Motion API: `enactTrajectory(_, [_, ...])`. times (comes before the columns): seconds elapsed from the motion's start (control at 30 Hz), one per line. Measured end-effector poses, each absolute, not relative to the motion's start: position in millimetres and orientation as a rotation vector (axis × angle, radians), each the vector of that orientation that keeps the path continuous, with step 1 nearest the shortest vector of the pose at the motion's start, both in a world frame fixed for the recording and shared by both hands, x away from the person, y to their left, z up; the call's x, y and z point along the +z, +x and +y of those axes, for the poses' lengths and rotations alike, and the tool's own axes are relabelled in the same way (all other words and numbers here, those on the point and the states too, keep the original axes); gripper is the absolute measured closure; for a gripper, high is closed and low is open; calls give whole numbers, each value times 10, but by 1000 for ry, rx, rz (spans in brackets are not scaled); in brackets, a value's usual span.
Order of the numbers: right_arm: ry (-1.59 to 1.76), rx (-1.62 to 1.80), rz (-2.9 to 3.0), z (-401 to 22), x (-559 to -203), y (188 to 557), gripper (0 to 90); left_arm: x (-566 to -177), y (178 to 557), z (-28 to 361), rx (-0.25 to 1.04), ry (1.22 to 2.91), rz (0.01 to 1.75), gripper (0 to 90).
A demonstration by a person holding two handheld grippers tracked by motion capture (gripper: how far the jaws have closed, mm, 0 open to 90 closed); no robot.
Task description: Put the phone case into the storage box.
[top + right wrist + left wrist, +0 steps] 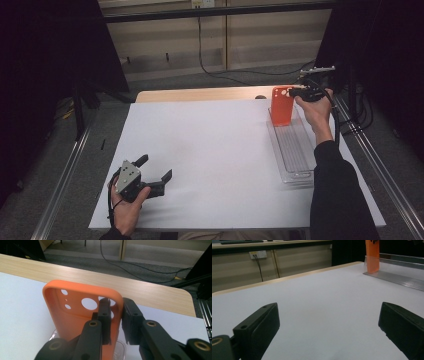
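High view: white sheet (210, 150) over wooden table (200, 94), right gripper (295, 93) jaws pinching orange phone case (281, 107), left gripper (157, 172) wide open, empty.

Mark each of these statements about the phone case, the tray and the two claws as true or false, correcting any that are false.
1. The right claw is closed on the side wall of the orange phone case. True.
2. The phone case lies flat in the middle of the white sheet. False: it stands upright at the far end of the clear tray.
3. The left claw is open with nothing between its jaws. True.
4. The clear tray sits at the left edge of the table. False: it lies along the right side of the white sheet.
5. The left claw holds a second phone case. False: it holds nothing.
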State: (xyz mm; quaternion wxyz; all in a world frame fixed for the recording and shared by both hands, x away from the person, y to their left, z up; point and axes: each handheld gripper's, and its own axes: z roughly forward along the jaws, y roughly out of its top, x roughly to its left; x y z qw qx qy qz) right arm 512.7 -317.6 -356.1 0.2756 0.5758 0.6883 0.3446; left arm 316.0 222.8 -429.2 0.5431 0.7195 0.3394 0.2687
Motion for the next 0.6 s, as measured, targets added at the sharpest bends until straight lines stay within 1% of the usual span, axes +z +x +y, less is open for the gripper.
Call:
enactTrajectory(0.03, [1546,929,1849,-3179,-3563,5127,770,-4291,3159,2231,644,1712,803,34])
enactTrajectory(0.1, [1560,926,1844,-3181,-3565,5123,724,-4290,3162,2237,643,1710,806,34])
enactTrajectory(0.37, [1564,929,1830,-3166,-3566,5106,697,-4286,3166,2238,651,1698,826,40])
enactTrajectory(0.4, [1572,929,1822,-3164,-3565,5099,683,-4285,3168,2243,652,1697,829,41])
enactTrajectory(0.47, [1583,920,1804,-3170,-3563,5094,619,-4284,3171,2252,649,1680,849,39])
enactTrajectory(0.53, [1584,928,1805,-3177,-3560,5078,606,-4281,3173,2257,650,1665,857,38])
enactTrajectory(0.6, [1580,921,1800,-3177,-3558,5061,573,-4278,3173,2260,652,1664,853,37])
